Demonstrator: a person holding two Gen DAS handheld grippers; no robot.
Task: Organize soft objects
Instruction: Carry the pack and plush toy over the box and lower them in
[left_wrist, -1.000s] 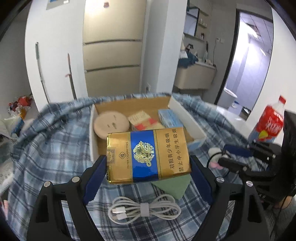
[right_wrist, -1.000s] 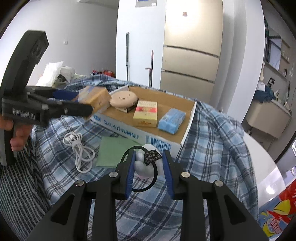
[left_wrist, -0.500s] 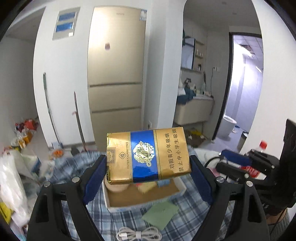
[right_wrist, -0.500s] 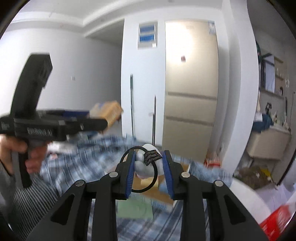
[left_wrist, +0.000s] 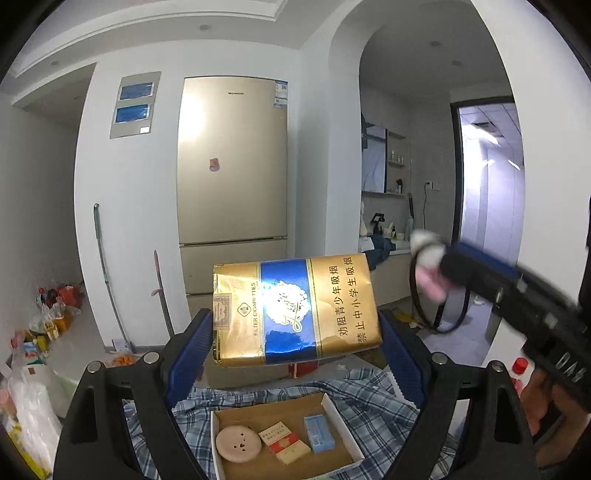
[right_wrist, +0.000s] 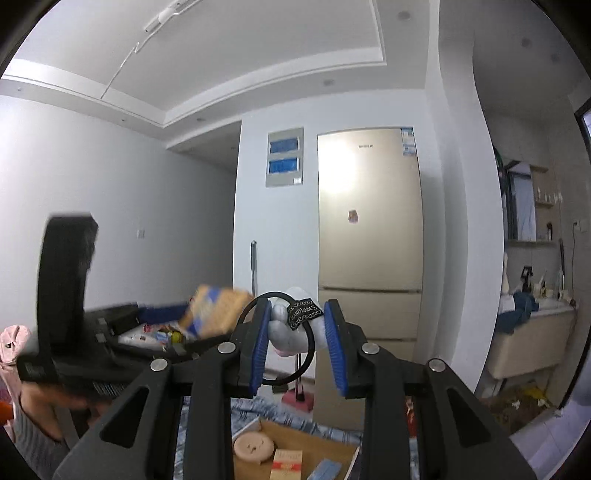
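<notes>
My left gripper (left_wrist: 295, 350) is shut on a gold and blue soft cigarette pack (left_wrist: 295, 308), held high above the table. My right gripper (right_wrist: 297, 341) is shut on a white plush hair tie with a black elastic loop (right_wrist: 291, 328), also raised high. Far below lies the open cardboard box (left_wrist: 332, 410), which holds a round beige compact (left_wrist: 238, 443), a red and yellow pack (left_wrist: 284, 441) and a blue tissue pack (left_wrist: 319, 434). The box also shows in the right wrist view (right_wrist: 332, 446). The right gripper appears blurred in the left wrist view (left_wrist: 443, 262).
A blue plaid cloth (left_wrist: 373, 398) covers the table under the box. A gold fridge (left_wrist: 232, 206) stands against the far wall. A red-capped bottle (left_wrist: 519, 369) is at the right. Bags and clutter (left_wrist: 33, 369) lie on the left.
Both grippers have risen and tilted upward with their objects. The box and cloth have dropped to the bottom of both views. The green pad and white cable have left the views.
</notes>
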